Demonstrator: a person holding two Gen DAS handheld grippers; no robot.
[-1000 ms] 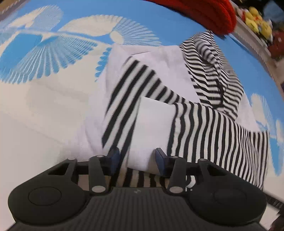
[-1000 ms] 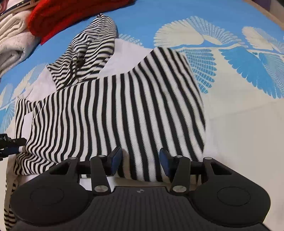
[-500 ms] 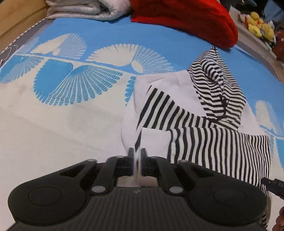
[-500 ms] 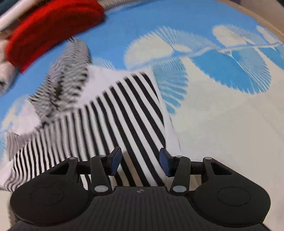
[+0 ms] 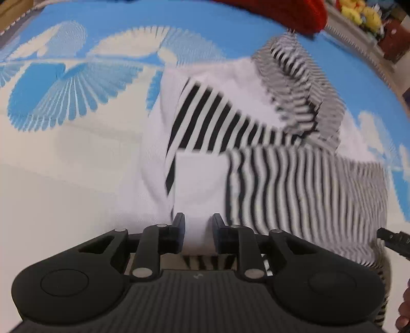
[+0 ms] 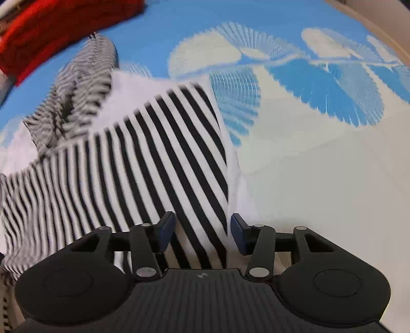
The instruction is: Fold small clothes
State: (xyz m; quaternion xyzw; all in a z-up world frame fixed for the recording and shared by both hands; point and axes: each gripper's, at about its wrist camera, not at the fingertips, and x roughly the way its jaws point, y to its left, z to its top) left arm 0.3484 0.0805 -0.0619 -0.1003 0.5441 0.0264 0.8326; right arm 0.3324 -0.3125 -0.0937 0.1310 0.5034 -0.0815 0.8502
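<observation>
Left wrist view: striped garment (image 5: pixel 256 158) on the blue patterned bedspread (image 5: pixel 64 84), stripes smeared; left gripper (image 5: pixel 197 230) jaws just been opening, white cuff between them, grip unclear.
Right wrist view: right gripper (image 6: pixel 202 230) jaws parted over the garment's corner, lower hem hidden.

Open blue-and-cream patterned bedspread (image 6: pixel 320 158) lies bare on the outer side of the rumpled black-and-white striped garment (image 6: pixel 143 164). Past the garment's far end a red knitted bundle (image 5: pixel 282 12) blocks the way; yellow soft toys (image 5: pixel 358 12) sit at the edge.
</observation>
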